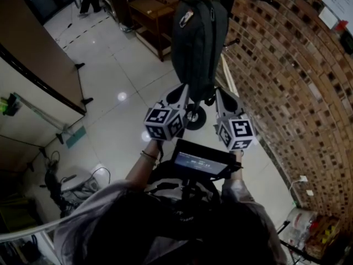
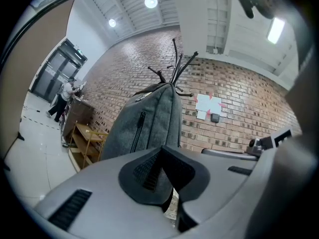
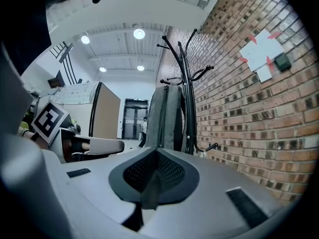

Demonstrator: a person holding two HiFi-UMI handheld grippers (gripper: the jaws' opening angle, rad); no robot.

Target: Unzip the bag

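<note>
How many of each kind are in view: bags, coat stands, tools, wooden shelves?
bag: 1
coat stand: 1
tools: 2 (left tool, right tool)
wooden shelf: 1
total: 5

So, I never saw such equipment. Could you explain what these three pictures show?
No robot here: a person holds a gripper in each hand. The head view looks down from the person's head at the left gripper and right gripper. The other two views come from a camera on each gripper, looking along its jaws. A grey backpack hangs on a black coat stand beside a brick wall. Both grippers reach its lower end, jaws together; whether they pinch anything, I cannot tell.
</note>
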